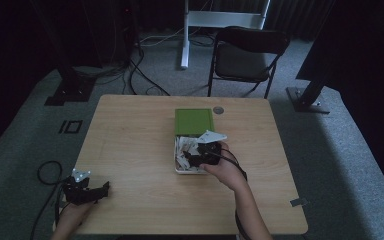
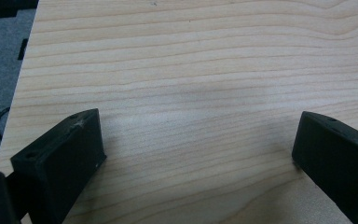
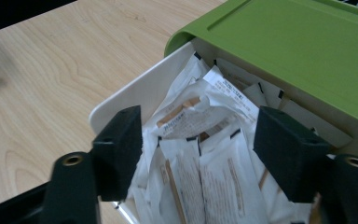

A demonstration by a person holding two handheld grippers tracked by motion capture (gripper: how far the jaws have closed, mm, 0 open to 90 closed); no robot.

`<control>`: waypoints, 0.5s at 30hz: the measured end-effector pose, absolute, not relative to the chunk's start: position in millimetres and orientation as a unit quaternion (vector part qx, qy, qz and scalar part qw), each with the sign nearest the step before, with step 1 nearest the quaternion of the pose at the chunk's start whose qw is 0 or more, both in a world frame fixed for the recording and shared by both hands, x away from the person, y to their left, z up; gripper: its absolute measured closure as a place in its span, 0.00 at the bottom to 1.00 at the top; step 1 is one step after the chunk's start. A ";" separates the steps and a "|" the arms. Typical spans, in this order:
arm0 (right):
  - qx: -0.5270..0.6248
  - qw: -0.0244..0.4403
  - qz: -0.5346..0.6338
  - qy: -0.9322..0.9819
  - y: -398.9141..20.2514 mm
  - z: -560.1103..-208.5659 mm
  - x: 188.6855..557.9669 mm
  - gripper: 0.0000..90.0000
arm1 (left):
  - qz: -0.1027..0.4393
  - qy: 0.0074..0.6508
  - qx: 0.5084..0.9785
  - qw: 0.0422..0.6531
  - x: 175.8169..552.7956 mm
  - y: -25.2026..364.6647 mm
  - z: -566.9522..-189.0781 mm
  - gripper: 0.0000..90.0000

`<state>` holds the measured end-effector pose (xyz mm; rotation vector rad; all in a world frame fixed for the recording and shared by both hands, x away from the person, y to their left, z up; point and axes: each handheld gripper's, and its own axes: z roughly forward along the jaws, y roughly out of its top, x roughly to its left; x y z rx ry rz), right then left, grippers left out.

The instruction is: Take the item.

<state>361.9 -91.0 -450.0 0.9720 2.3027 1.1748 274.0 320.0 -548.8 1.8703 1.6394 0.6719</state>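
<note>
A white box (image 1: 176,156) sits right of the table's middle, with a green lid (image 1: 194,121) slid back over its far half. Its open near half holds several white paper packets (image 1: 183,148). My right gripper (image 1: 196,160) points down into that open half. In the right gripper view the right gripper (image 3: 200,144) stands open, its jaws on either side of the packets (image 3: 200,121) and not pressing on them, between the white box wall (image 3: 135,98) and the green lid (image 3: 298,42). My left gripper (image 1: 102,189) rests open near the front left corner, its jaws (image 2: 198,149) over bare wood.
The wooden table (image 1: 130,135) carries a small grey round disc (image 1: 218,110) just beyond the lid. A black folding chair (image 1: 247,55) stands behind the table. Cables and stand feet lie on the carpet at the back left, and a cable loop (image 1: 47,172) lies beside the front left corner.
</note>
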 end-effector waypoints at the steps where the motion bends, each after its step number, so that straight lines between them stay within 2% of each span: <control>1: 0.350 0.186 0.418 0.817 -87.1 -451.4 364.3 0.39 | 0.251 0.611 0.697 0.279 274.1 320.0 -548.9 0.03; 15: 0.368 0.196 0.395 0.819 -74.6 -468.8 379.4 0.50 | 0.251 0.611 0.697 0.279 274.0 320.1 -548.8 0.03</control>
